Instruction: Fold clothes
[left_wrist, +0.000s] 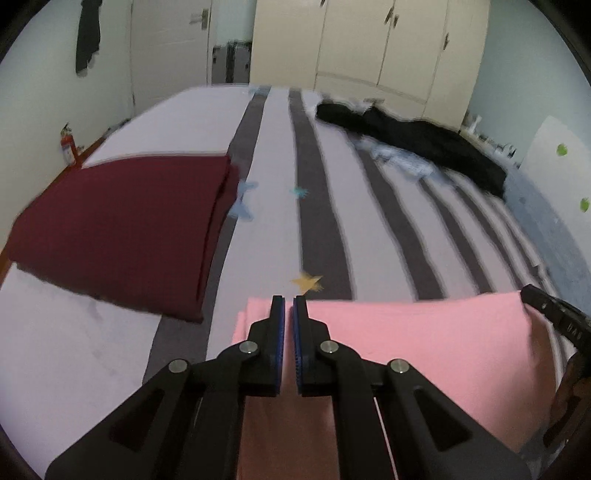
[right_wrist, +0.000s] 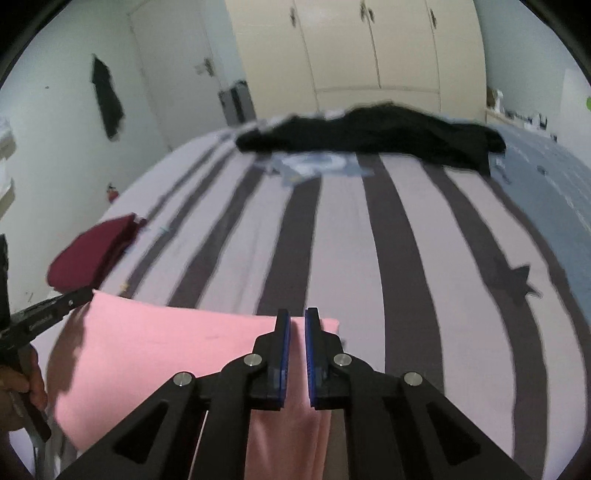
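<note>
While both grippers pinch the pink cloth (left_wrist: 406, 343) along its top edge, it hangs stretched between them over the near end of the bed (left_wrist: 273, 229). Left gripper (left_wrist: 289, 306): jaws all but together, blue pads clamped on the cloth's left corner, fabric running down between the fingers & below them. Right gripper (right_wrist: 297, 319): jaws narrow too w/ a slightly wider gap, pink fabric pinched between the pads at the right corner & falling in a fold under them.

In the left wrist view the cloth spreads to the right of the jaws as far as the right gripper's black tip at the frame edge; in the right wrist view it spreads to the left of the jaws up to the left gripper, w/ a hand (right_wrist: 26, 384) on its handle at the far left.

Ahead of the jaws: striped bedsheet, pale w/ dark bands & a few small star prints (one yellow star just past the left jaws). Ahead & to the left of the left jaws lies a folded dark red cloth (left_wrist: 125, 236), flat on the bed, apart from the pink one. Far ahead & to the right, a black garment (left_wrist: 413, 147) lies crumpled across the sheet, w/ a light blue-white piece (left_wrist: 402, 160) beside it on the near side. Beyond the bed: cream wardrobe (left_wrist: 369, 44), white door (left_wrist: 170, 48), dark clothing hung on the wall (left_wrist: 88, 33). Both views motion-blurred.
</note>
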